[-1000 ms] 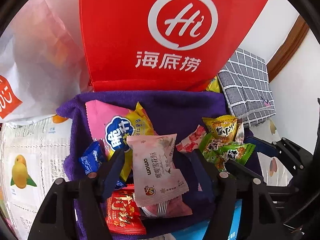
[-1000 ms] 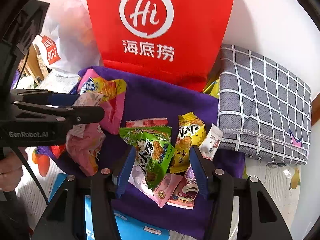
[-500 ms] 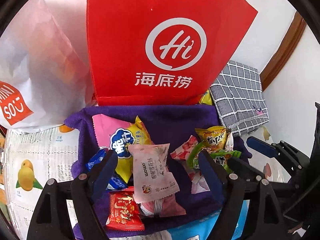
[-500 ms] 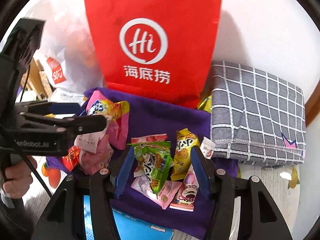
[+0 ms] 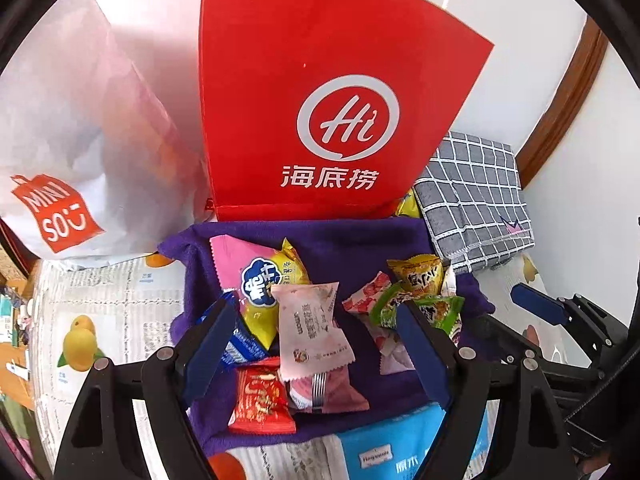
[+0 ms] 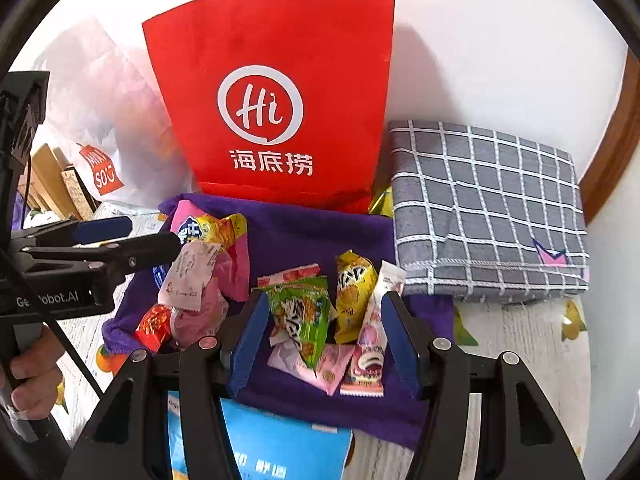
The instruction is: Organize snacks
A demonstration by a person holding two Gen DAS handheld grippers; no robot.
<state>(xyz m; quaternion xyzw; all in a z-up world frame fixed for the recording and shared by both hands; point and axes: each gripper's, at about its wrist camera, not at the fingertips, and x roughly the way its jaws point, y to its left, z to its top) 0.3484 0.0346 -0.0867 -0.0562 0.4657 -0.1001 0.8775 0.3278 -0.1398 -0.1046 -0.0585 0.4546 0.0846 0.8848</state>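
Both views have drawn back from the tall red paper bag (image 5: 320, 112) and the purple cloth (image 6: 304, 236). The loose snack packets (image 6: 304, 312) remain scattered there. Left gripper (image 5: 316, 344) and right gripper (image 6: 324, 340) hover above, jaws apart, empty, suggesting repositioning rather than picking.

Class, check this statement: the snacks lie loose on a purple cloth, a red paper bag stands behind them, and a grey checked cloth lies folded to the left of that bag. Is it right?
One detail is wrong. The grey checked cloth lies to the right of the red paper bag, not the left, as the right wrist view shows. The snacks do lie on the purple cloth with the bag behind them.
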